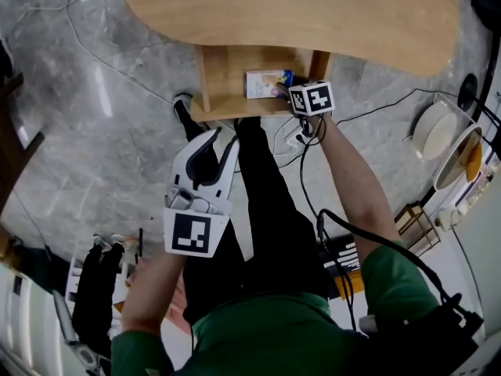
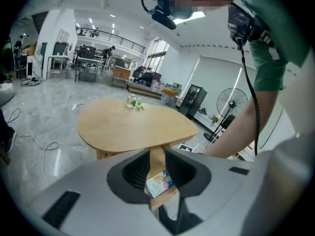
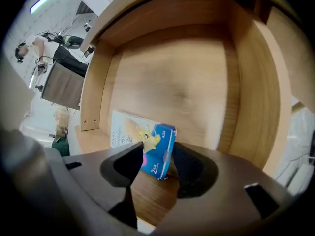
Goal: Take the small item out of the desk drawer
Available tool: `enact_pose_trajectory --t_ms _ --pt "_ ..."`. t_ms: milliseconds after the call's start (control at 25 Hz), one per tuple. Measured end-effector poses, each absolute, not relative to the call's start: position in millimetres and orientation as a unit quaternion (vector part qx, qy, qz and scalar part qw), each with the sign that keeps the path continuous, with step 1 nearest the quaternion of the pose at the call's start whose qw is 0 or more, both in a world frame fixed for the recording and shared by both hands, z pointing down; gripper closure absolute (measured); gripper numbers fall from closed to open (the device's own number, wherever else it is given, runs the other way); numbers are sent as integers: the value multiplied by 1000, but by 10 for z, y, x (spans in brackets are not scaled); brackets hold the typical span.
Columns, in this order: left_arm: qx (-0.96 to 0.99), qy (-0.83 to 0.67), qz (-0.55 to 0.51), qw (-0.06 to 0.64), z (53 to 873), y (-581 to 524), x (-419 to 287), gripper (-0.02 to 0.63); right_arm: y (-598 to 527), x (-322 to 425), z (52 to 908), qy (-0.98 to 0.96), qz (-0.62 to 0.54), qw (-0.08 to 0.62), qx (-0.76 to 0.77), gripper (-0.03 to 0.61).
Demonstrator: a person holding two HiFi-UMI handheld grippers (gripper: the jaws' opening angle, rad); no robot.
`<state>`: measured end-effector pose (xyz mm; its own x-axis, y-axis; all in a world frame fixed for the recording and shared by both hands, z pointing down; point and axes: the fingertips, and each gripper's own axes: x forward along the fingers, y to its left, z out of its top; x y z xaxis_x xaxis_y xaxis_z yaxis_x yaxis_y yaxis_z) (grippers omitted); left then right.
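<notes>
Clearly the small box (image 3: 142, 137) is flat, cream-faced; one end blue

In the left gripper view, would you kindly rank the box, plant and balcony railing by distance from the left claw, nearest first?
1. Box, low centre, under the table.
2. Plant, on that table.
3. Balcony railing, upper left background.
</notes>
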<state>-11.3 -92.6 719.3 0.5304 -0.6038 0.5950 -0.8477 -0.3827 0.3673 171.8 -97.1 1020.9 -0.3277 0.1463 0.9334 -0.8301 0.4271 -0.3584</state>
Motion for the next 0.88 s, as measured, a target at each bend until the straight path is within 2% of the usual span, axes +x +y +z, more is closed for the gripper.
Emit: enact_pose_trajectory --t_ms 520,880 --pt "795 -469 174 344 7135 -1038 -166 506 -872 1696 9943 -687 477 485 257 487" --pt "812 -454 170 324 6860 -1122 -37 506 -941 1830 9621 -685 500 441 294 511"
